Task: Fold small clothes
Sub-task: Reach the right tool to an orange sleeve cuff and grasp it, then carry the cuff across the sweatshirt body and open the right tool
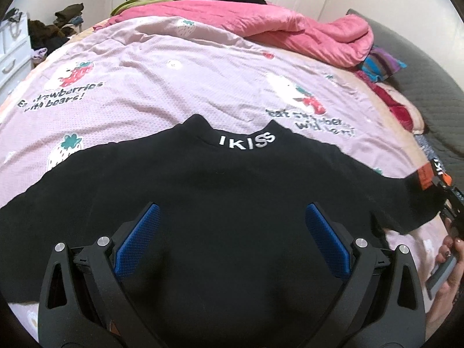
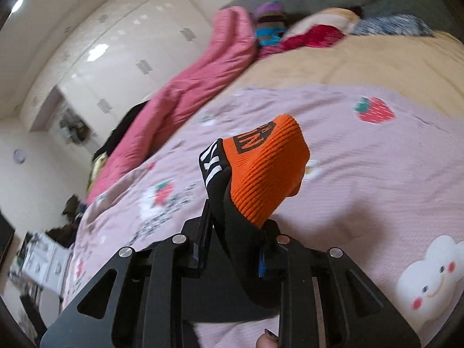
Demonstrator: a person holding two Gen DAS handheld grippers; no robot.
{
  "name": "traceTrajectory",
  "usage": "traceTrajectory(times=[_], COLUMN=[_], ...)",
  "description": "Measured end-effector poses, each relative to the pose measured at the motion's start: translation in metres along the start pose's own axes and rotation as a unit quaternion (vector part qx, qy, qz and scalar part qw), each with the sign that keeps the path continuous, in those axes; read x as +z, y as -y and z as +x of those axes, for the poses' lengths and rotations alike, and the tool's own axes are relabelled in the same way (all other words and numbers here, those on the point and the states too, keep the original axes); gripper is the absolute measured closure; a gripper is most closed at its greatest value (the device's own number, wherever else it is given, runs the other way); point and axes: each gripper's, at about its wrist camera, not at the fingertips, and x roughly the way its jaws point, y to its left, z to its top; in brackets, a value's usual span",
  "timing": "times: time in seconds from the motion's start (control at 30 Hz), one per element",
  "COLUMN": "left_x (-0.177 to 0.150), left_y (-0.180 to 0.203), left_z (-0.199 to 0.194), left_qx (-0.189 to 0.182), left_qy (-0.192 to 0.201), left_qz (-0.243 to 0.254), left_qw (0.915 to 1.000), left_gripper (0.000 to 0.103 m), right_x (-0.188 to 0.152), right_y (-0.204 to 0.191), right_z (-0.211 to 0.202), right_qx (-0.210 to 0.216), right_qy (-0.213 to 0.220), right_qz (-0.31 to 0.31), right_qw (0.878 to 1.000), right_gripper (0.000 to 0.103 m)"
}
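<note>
**Sleeve fold starting: right grip has the cuff, left waits open**

Black sweater (image 1: pixel 220 191) lies flat on the pink strawberry-print bedspread (image 1: pixel 162 81), collar w/ white "IKISS" lettering (image 1: pixel 246 140) pointing away from the person, body spread wide, sleeves out to both sides.

Right gripper (image 2: pixel 236 232) is clamped on the end of one sleeve: jaws nearly together w/ black fabric pinched between them, the orange ribbed cuff (image 2: pixel 266 168) sticking out past the fingertips, clear of the bedspread. In the left wrist view the same cuff shows at the far right edge, w/ a hand (image 1: pixel 446 264) below it.

Left gripper (image 1: pixel 232 226) hangs over the sweater's mid-body, blue pads (image 1: pixel 139 240) spread wide, nothing between them; can't tell if they touch the fabric.

Step in hand, as I read it: first sleeve fold, sleeve picked up at the cuff and ready to carry across.

Next move prob. calls for swinging the cuff inward over the chest w/o dragging the body, laying it flat, then letting go. Left could pin the torso or take the other sleeve. Watch for bunching at the shoulder seam.
</note>
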Motion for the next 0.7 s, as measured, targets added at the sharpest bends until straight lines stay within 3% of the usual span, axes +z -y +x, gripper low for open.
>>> traceTrajectory(times=[0.37,0.7], left_x=[-0.007,-0.005], left_y=[-0.020,-0.048], left_z=[-0.025,-0.041], left_qx=[-0.033,-0.062], left_qy=[0.006,0.025], left_qz=[-0.034,-0.078], left_qw=[0.9988,0.9948], left_gripper=[0.009,0.009], right_x=[-0.025,-0.058], right_y=[-0.086,-0.148], right_z=[-0.008,0.006], right_qx=[0.056,0.062], right_qy=[-0.022,-0.048], right_qz=[-0.083,-0.147], right_qw=[0.995,0.986], right_gripper=[0.080,0.080])
